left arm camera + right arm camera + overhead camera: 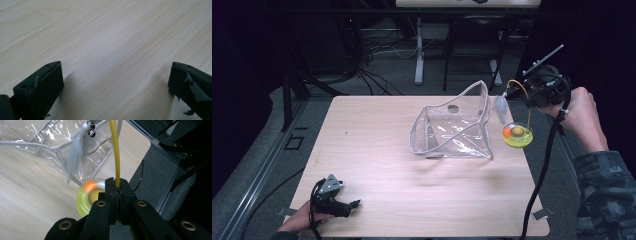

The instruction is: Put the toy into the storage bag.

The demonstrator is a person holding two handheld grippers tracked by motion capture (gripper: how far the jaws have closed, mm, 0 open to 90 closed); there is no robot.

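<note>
Yellow bendy wire [115, 152] of a cat toy was pinched between the right gripper [117, 185]'s closed fingers, its white feather [501, 109] and round yellow base [517, 135] hanging beside the clear plastic bag [454, 130] near the surface's right edge. Left gripper [115, 80] rested low over the pale wooden surface [377, 150] with fingers wide and empty.

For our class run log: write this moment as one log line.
right tongs: shut on yellow wire of cat toy, lifted | yellow base: beside clear bag | left tongs: open, on table
</note>
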